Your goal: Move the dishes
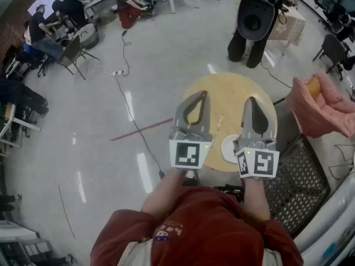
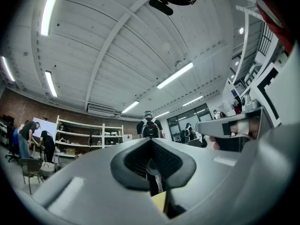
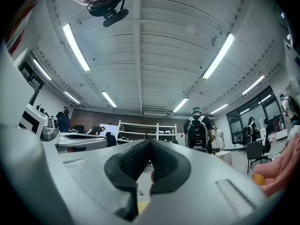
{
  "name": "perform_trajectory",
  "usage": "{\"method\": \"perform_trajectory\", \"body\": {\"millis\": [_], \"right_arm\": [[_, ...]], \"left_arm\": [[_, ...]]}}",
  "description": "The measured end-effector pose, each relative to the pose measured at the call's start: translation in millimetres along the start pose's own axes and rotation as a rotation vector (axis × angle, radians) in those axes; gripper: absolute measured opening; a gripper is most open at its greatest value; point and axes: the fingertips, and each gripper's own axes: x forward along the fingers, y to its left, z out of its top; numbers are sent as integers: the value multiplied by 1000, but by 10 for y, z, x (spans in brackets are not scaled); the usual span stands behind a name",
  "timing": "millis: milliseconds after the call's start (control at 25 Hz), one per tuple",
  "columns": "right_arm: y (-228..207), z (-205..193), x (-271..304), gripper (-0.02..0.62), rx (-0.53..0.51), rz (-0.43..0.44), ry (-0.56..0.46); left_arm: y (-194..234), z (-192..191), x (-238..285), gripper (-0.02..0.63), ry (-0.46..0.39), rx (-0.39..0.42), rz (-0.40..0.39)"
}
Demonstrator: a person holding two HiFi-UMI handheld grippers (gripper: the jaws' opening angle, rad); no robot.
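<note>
Both the left gripper and right gripper have their jaws pressed together, holding nothing. One small white plate lies on the round wooden worktop, so the moving looks not yet begun.

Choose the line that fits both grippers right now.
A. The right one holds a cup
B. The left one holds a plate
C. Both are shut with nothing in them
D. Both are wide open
C: the left gripper and the right gripper each show their jaws meeting with nothing between them, and the white dish lies untouched on the round table.
</note>
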Motion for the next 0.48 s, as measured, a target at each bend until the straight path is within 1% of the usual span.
{"method": "perform_trajectory", "body": {"millis": [160, 480], "right_arm": [[-25, -17, 64, 2, -2, 3, 1], [-168, -62, 13, 2, -11, -22, 21]], "left_arm": [[0, -4, 74, 6, -11, 11, -8], [-171, -43, 154, 6, -1, -12, -40]]}}
